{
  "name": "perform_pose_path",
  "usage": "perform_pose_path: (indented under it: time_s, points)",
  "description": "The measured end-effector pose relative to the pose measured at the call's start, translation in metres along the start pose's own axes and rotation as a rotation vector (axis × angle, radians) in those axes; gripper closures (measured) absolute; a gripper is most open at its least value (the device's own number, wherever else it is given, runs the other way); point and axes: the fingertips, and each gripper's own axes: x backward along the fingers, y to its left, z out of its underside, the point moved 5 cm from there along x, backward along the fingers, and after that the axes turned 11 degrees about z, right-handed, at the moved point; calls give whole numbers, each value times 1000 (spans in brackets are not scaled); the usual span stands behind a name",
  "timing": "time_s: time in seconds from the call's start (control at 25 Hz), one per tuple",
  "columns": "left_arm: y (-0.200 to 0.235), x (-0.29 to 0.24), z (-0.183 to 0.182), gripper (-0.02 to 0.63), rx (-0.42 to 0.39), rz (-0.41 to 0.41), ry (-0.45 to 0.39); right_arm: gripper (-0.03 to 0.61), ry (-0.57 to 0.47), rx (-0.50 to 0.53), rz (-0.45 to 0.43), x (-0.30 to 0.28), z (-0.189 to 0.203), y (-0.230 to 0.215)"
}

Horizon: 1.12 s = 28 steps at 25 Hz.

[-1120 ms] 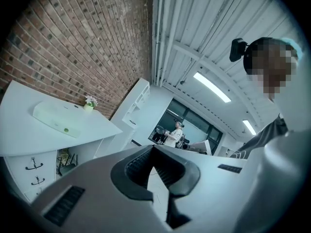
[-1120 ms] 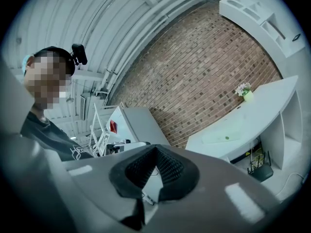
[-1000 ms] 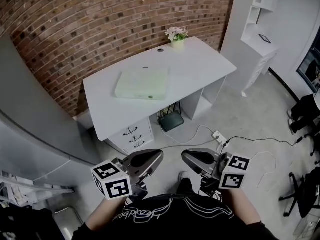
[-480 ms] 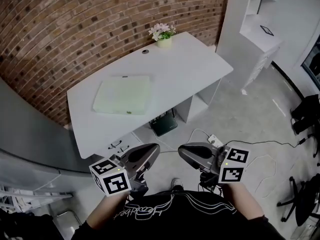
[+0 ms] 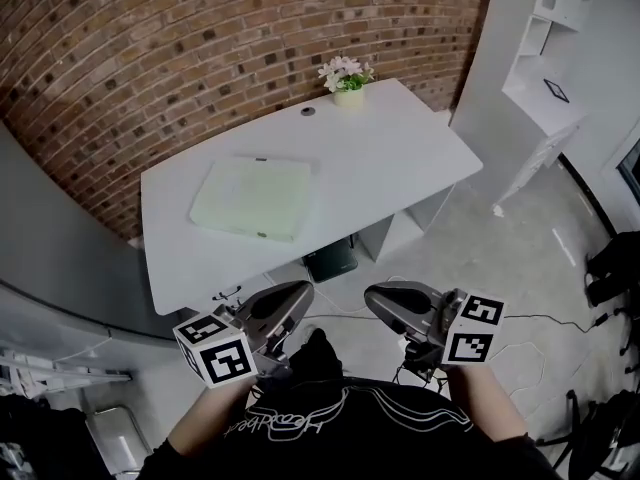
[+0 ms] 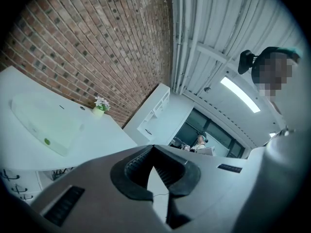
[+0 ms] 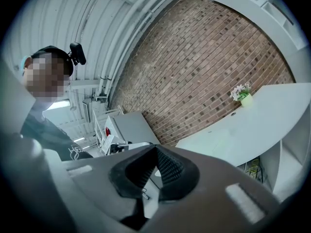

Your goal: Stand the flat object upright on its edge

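My left gripper (image 5: 303,290) and right gripper (image 5: 371,297) are hanging with jaws shut, empty; levering may be sliding the flat board (image 5: 252,198) off the bench (image 5: 400,153).

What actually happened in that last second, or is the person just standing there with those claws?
Nothing was gripped or let go. The head view swung slightly as the person shifted their feet, so the white desk sits a little differently in the picture. The left gripper and right gripper stayed shut and empty near the body. The pale green flat object stayed lying flat on the desk.
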Motion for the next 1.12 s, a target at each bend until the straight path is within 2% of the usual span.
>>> perform_pose_path:
  time_s: [0.24, 0.56, 0.8, 1.12]
  points:
    - [57, 19, -17, 612, 59, -107, -65, 574, 50, 0, -9, -40, -9, -24]
    - [148, 19, -37, 612, 125, -209, -88, 574, 132, -52, -6, -111, -29, -93]
    - [223, 35, -65, 609, 92, -395, -82, 573, 212, -71, -19, -180, -42, -146]
    - [291, 75, -84, 545, 222, -488, -137, 572, 326, -47, -13, -265, -54, -191]
